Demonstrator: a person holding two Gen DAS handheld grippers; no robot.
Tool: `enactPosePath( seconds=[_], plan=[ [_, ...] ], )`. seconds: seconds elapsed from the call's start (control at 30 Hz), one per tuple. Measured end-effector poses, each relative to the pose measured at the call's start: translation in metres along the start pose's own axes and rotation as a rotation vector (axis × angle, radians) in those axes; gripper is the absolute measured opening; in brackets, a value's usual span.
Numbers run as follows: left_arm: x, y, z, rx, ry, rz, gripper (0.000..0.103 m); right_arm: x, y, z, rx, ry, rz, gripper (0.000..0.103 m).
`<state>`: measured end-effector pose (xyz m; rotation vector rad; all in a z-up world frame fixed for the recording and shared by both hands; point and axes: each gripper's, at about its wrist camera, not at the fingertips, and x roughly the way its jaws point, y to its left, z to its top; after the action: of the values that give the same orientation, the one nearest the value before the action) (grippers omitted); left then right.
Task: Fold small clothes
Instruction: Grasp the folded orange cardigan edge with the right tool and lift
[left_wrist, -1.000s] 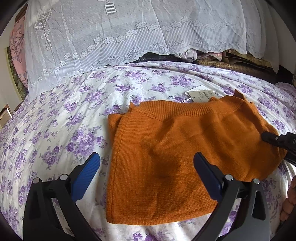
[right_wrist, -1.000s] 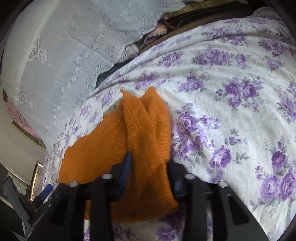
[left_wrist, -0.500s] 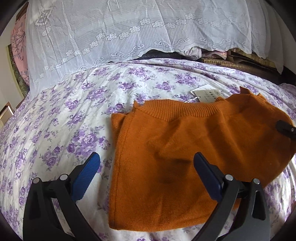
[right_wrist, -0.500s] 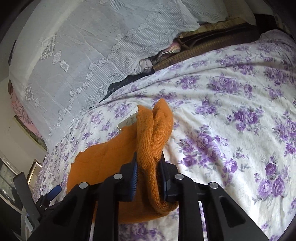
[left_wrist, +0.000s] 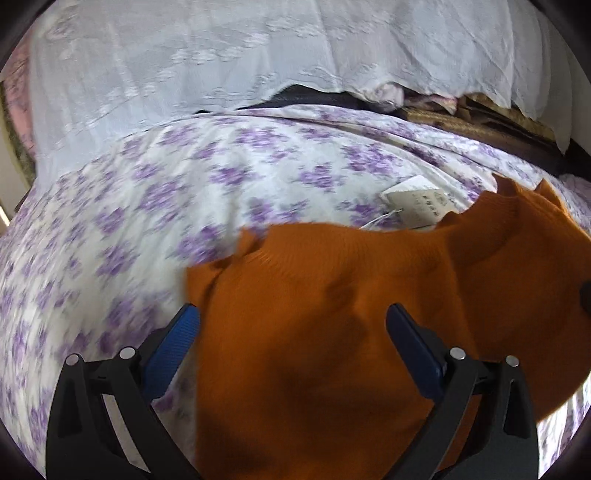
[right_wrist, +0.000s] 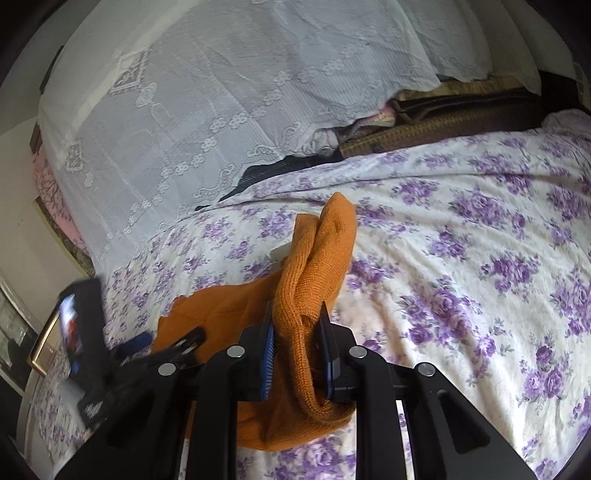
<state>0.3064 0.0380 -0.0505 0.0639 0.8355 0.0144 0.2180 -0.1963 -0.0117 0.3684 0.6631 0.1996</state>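
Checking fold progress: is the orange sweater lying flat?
No. The right tool pinches one side of the orange sweater, lifting it off the floral bedsheet.

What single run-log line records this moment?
right gripper: shut on orange sweater edge, lifted | left gripper: open above sweater | surface: floral bedsheet

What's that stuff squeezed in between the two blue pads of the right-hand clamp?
A bunched fold of the orange sweater, pinched by the right gripper above the flowered bedsheet. The right wrist view shows it.
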Motion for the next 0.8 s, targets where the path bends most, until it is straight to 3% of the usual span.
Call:
enactPosePath(
  seconds=[0.13, 0.33, 0.53, 0.8],
  plan=[
    [0.01, -0.025, 0.018, 0.078, 0.002, -0.004, 0.099, -0.002, 0.009, 0.0, -0.025, 0.005, 0.026, 0.021],
    [0.021, -0.038, 0.033, 0.099, -0.01, -0.009, 0.099, -0.004, 0.03, -0.004, -0.089, 0.014, 0.054, 0.021],
    [0.009, -0.018, 0.038, 0.075, -0.066, -0.01, 0.099, 0.001, 0.065, -0.013, -0.177, 0.03, 0.075, 0.021],
    [-0.001, 0.034, 0.037, 0.019, -0.115, 0.066, 0.099, 0.021, 0.121, -0.023, -0.249, 0.059, 0.109, 0.021]
  ],
)
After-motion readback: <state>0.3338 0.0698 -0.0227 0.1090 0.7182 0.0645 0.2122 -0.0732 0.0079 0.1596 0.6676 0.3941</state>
